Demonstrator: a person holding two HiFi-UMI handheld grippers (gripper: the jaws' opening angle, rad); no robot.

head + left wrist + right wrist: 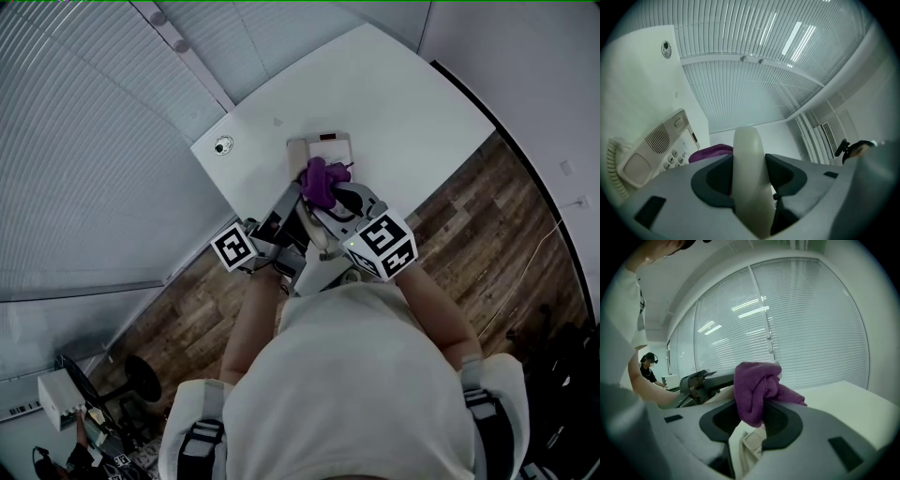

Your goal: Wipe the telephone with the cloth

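Now, 1 telephone [323, 150] sits close to the near edge of the white table [412, 103]. Bare tabletop lies open beyond it and to its right, and 1 small round fitting [223, 145] sits by the left corner. 2 grippers are in play. The left gripper [749, 176] has its jaws set wide and clamped on the cream handset [747, 145], off its cradle, with 1 coiled cord [613, 164] beside the base. The right gripper [752, 420] pinches 1 purple cloth [757, 383], bunched at the telephone's near edge.
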